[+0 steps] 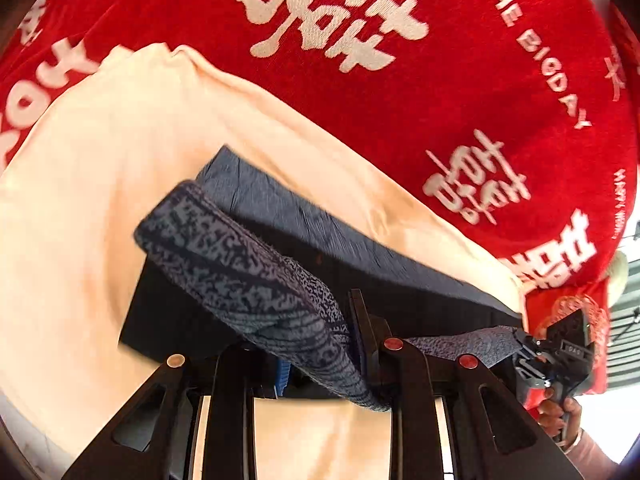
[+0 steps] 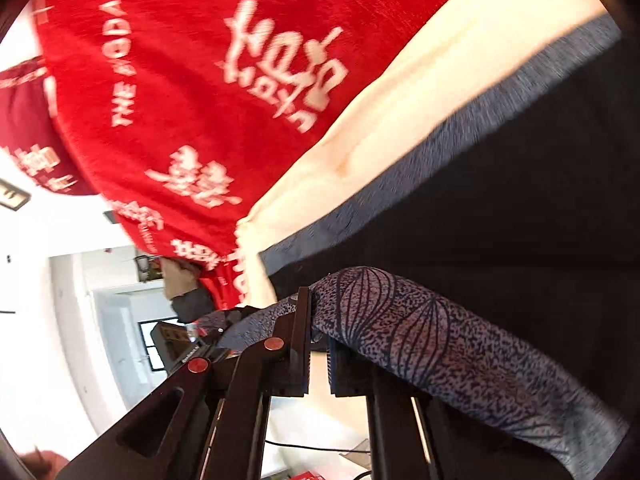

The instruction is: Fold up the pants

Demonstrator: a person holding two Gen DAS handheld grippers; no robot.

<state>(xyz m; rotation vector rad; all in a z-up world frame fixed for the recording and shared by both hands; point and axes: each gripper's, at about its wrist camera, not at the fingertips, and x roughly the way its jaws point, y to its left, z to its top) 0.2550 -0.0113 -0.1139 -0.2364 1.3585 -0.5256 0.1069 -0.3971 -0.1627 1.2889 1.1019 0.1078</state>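
Note:
The pants (image 1: 256, 276) are blue-grey patterned fabric with a dark inner side, lifted above a cream sheet (image 1: 80, 184). My left gripper (image 1: 324, 364) is shut on one edge of the pants; the cloth drapes over its fingers. In the left wrist view the right gripper (image 1: 532, 354) shows at the far right, holding the other end of the stretched edge. In the right wrist view my right gripper (image 2: 318, 344) is shut on the patterned pants (image 2: 420, 344), which hang to the right over a dark fold (image 2: 520, 216). The left gripper (image 2: 208, 332) shows at the left there.
A red blanket (image 1: 400, 80) with white characters covers the bed beyond the cream sheet (image 2: 400, 120). The blanket also fills the upper left of the right wrist view (image 2: 180, 80). A white room with a doorway (image 2: 112, 312) lies past the bed's edge.

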